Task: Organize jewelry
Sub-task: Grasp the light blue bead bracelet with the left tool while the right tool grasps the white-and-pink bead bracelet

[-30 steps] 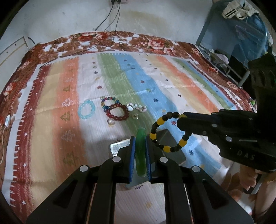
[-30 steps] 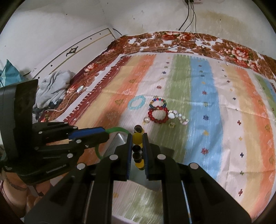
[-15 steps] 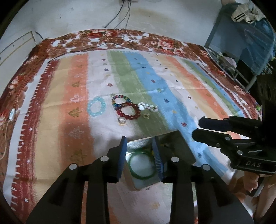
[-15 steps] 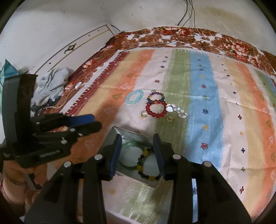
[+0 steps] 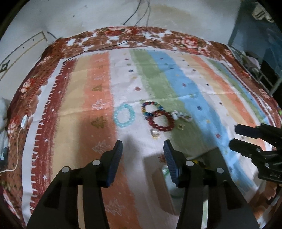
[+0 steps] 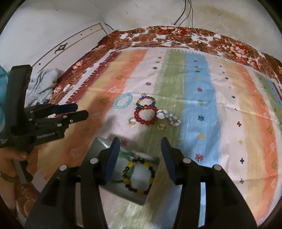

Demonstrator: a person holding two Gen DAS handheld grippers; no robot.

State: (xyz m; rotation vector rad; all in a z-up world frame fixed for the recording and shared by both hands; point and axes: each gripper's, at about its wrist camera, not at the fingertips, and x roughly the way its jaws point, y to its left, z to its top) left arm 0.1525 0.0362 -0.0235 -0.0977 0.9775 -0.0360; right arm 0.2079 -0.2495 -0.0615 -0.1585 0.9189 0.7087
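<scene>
A metal tin (image 6: 98, 146) lies on the striped cloth and holds a green bangle (image 6: 121, 155) and a black-and-yellow bead bracelet (image 6: 139, 176). My right gripper (image 6: 140, 156) is open and empty just above the tin. My left gripper (image 5: 142, 156) is open and empty to the tin's (image 5: 216, 158) left. Farther out lie a light blue bracelet (image 5: 124, 115), a multicoloured bracelet (image 5: 152, 107), a red bracelet (image 5: 162, 121), a white shell bracelet (image 5: 182, 116) and two small rings (image 5: 155, 133).
The striped cloth (image 5: 167, 75) covers a bed with a floral border. A grey cloth heap (image 6: 42, 84) lies at the left edge. Cables run down the back wall (image 6: 185, 10). A white cord and plug (image 5: 23, 121) lie on the left border.
Both grippers opened and let the green bangle and the black-and-yellow bracelet drop into the tin. The left gripper then shifted left and away from the tin.
</scene>
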